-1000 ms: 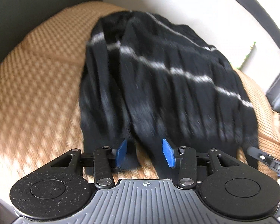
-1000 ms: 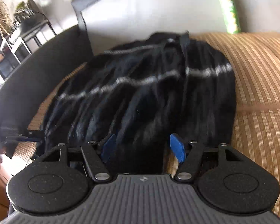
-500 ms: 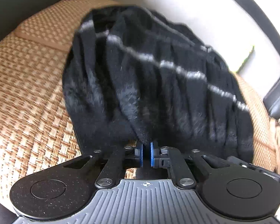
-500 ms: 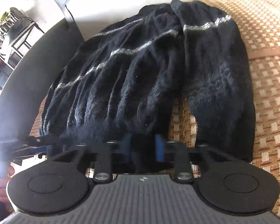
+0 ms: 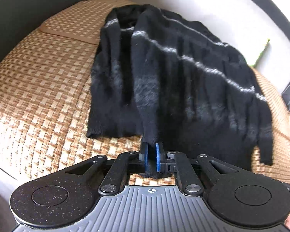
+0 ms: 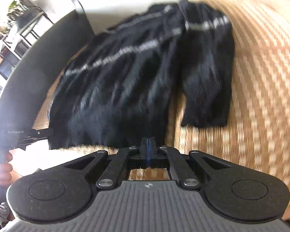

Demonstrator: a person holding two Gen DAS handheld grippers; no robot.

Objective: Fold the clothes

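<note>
We judge the fuzzy black knit sweater with thin pale stripes (image 5: 183, 77) soft, light and limp; its hem corners are the best hold. It lies spread on the tan woven sofa mat (image 5: 38, 89). Our left tongs (image 5: 152, 154) clamp its hem; our right tongs (image 6: 147, 145) are pressed together at the hem's edge.

The left black hand-held gripper with blue pads (image 5: 152, 154) tilts downward, its jaws just eased slightly apart yet pinching dark fabric; the right black hand-held gripper (image 6: 148, 148) has its pads pressed together; bare fingers (image 6: 2, 169) grip the left handle.
</note>
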